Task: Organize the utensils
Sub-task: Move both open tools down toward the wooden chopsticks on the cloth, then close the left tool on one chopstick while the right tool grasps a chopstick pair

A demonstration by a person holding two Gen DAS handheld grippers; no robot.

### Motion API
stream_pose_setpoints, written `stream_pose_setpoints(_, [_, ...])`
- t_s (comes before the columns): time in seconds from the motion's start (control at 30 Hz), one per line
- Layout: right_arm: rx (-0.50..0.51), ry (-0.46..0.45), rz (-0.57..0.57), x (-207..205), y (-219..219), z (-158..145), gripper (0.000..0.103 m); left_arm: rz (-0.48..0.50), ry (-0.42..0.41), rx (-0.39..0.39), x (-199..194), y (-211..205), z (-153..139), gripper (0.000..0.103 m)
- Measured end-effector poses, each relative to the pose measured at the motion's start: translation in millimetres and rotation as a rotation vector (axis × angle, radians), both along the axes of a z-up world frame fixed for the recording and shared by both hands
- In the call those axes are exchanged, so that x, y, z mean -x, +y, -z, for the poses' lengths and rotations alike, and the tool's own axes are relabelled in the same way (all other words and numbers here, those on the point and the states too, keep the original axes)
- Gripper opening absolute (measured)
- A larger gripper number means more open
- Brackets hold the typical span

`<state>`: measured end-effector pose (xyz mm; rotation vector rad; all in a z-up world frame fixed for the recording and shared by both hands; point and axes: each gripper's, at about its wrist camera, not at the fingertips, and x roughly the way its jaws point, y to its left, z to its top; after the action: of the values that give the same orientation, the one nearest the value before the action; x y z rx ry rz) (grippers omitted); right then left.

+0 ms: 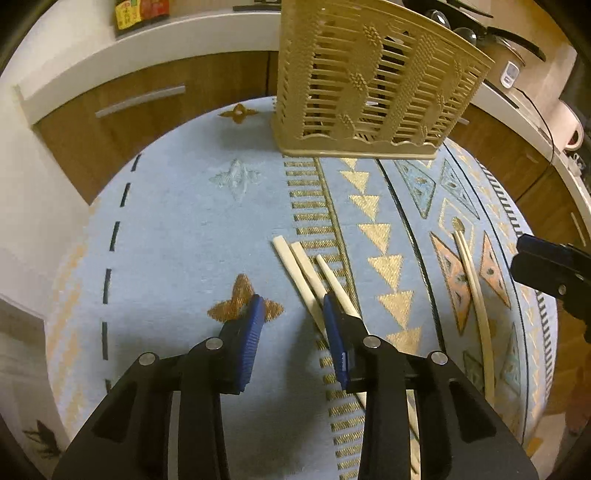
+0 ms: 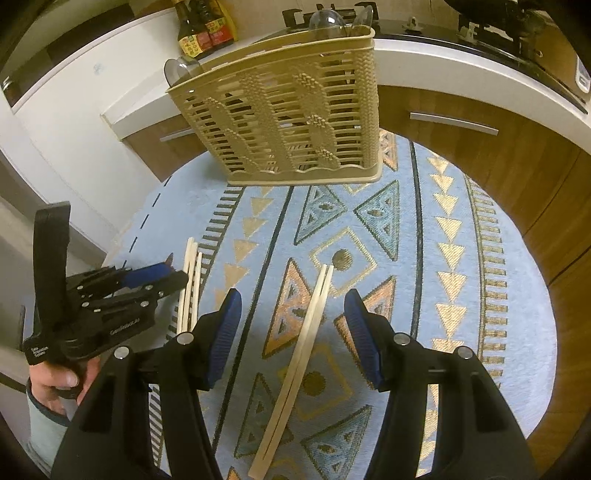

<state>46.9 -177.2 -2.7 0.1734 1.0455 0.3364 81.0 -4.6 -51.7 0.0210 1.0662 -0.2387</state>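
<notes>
A tan slotted utensil holder (image 1: 369,85) (image 2: 295,122) stands at the far side of the patterned blue cloth (image 1: 177,229) (image 2: 480,258), with clear spoon heads (image 2: 325,18) showing above its rim. Three pale chopsticks (image 1: 301,264) (image 2: 190,280) lie on the cloth; they run under the right-hand finger of my left gripper (image 1: 293,301) (image 2: 166,275), which is open with only cloth between its pads. A pair of chopsticks (image 2: 314,325) (image 1: 476,295) lies lengthwise between the fingers of my right gripper (image 2: 293,295) (image 1: 546,269), which is open and does not touch them.
Wooden cabinets with metal handles (image 1: 140,99) (image 2: 454,123) curve around the table's far side under a white counter. Sauce bottles (image 2: 203,29) (image 1: 140,11) stand on the counter, and pans (image 1: 509,37) sit at its right. A person's hand (image 2: 55,380) holds the left gripper's grip.
</notes>
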Motion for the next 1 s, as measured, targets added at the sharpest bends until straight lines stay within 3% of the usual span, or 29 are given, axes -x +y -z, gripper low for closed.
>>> stream_pose_setpoints(0.23, [-0.021,0.012,0.026,-2.5,-9.9,2.8,0.054,0.01,-0.034,-0.059,4.6,-10.8,-0.8,0.031])
stream_pose_setpoints(0.4, [0.01,0.011,0.028,-2.0,-13.4,3.1,0.054,0.094,0.017,-0.051,9.3,-4.8,-1.8,0.025])
stream_pose_setpoints(0.5, [-0.004,0.036,0.039,-6.3,-16.4,6.9,0.054,0.087,0.042,-0.042,3.0,-5.2,-2.5,0.026])
stream_pose_setpoints(0.73, [0.002,0.053,0.03,-5.6,-13.5,6.4,0.054,0.097,0.01,-0.13,-0.2,-25.6,-0.5,0.033])
stream_pose_setpoints(0.77, [0.012,0.057,0.028,-6.2,-13.1,6.8,0.054,0.1,0.007,-0.129,0.7,-25.9,-0.6,0.029])
stream_pose_setpoints(0.83, [0.037,0.069,0.021,-9.2,-12.1,9.2,0.054,0.098,-0.001,-0.14,3.3,-24.3,-1.5,0.01])
stream_pose_setpoints(0.87, [0.048,0.074,0.02,-10.7,-11.7,10.2,0.053,0.101,0.0,-0.138,3.9,-23.5,-1.9,0.01])
stream_pose_setpoints(0.93, [0.07,0.099,0.012,-15.0,-9.8,14.6,0.035,0.111,-0.004,-0.137,5.3,-20.7,-2.0,0.005])
stream_pose_setpoints(1.0, [0.059,0.135,0.001,-19.1,-8.2,19.9,0.035,0.116,-0.003,-0.13,7.9,-18.0,-2.4,0.004])
